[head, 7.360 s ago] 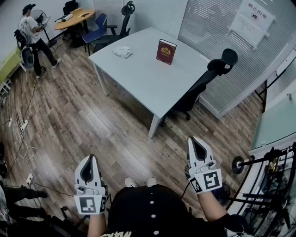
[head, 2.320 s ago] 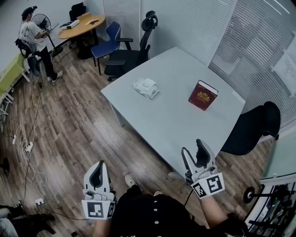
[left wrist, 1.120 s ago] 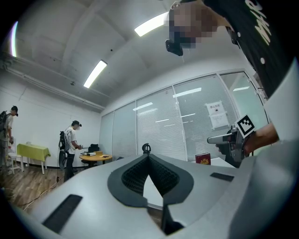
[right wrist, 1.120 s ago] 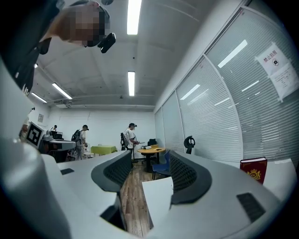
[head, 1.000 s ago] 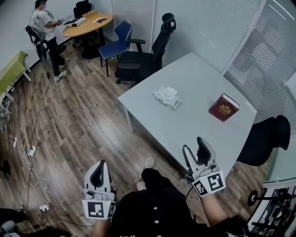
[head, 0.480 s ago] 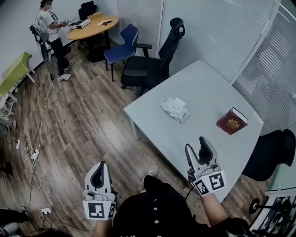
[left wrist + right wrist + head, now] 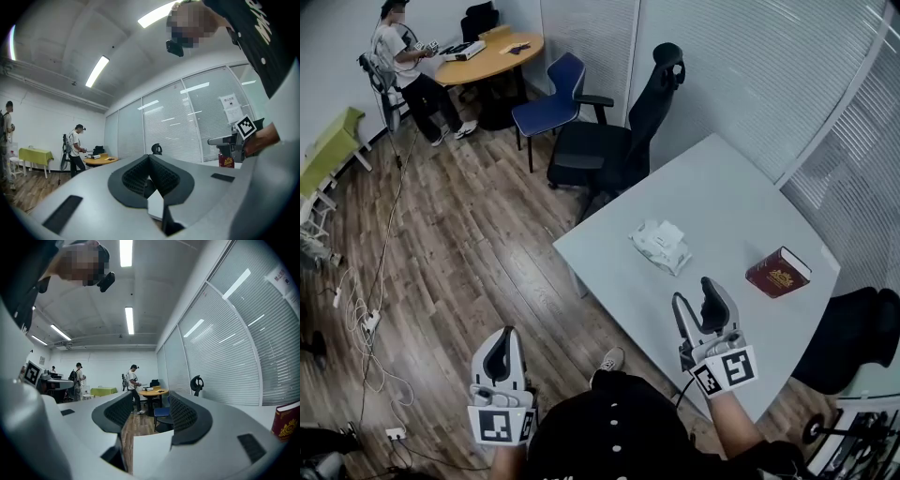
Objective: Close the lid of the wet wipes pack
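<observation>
The wet wipes pack [image 7: 661,247] is white and crumpled and lies in the middle of the white table [image 7: 722,202], with a pale flap showing on its top. My right gripper [image 7: 695,302] is held level over the table's near edge, well short of the pack. It is open, and only the table shows between its pads [image 7: 183,414]. My left gripper [image 7: 499,342] hangs over the wooden floor to the left of the table. It is shut on nothing, its pads [image 7: 161,174] meeting at the tips. Neither gripper view shows the pack.
A red book [image 7: 778,272] lies on the table right of the pack. A black office chair [image 7: 628,141] and a blue chair [image 7: 548,98] stand at the far side, another black chair [image 7: 853,337] at the right. A person [image 7: 401,58] stands by a round wooden table [image 7: 492,56]. Cables [image 7: 370,309] lie on the floor.
The table and pack have drawn nearer and lower in the head view. The right gripper now reaches over the table's near edge. Both grippers keep the same pose and jaw state.
</observation>
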The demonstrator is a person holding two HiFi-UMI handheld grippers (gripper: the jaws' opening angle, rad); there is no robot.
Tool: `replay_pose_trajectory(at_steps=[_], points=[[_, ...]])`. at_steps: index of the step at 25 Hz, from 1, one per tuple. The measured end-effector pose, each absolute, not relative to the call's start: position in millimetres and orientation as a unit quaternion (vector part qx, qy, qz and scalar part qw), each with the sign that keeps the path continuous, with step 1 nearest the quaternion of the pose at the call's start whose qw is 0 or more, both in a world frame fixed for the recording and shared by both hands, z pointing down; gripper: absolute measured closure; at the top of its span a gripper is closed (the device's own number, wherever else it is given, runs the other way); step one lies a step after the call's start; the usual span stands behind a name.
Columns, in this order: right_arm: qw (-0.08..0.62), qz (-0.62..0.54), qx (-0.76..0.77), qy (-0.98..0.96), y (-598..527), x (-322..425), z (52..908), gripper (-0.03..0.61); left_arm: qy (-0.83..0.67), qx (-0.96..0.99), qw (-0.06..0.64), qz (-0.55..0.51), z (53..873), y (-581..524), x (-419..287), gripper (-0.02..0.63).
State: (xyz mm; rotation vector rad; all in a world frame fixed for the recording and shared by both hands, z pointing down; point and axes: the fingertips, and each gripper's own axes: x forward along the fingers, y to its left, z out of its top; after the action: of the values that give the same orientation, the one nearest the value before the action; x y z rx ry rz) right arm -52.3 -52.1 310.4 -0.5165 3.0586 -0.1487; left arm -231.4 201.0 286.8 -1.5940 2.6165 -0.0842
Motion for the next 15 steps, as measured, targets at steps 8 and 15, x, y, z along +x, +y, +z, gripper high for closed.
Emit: replay_pose_trajectory(at_steps=[8,15], points=[[0.017,-0.064,-0.166,0.984,-89.8,-81.2,317.3,0.328,0.853,-0.519,0.028,-0.037,286.8,163.2,-258.8,0.601],[0.015,-0.077,-0.181,0.980,-124.1,-89.2,327.9,0.328,0.847,-0.529,0.022,-0.047,288.0,123.4,-275.4,0.601]])
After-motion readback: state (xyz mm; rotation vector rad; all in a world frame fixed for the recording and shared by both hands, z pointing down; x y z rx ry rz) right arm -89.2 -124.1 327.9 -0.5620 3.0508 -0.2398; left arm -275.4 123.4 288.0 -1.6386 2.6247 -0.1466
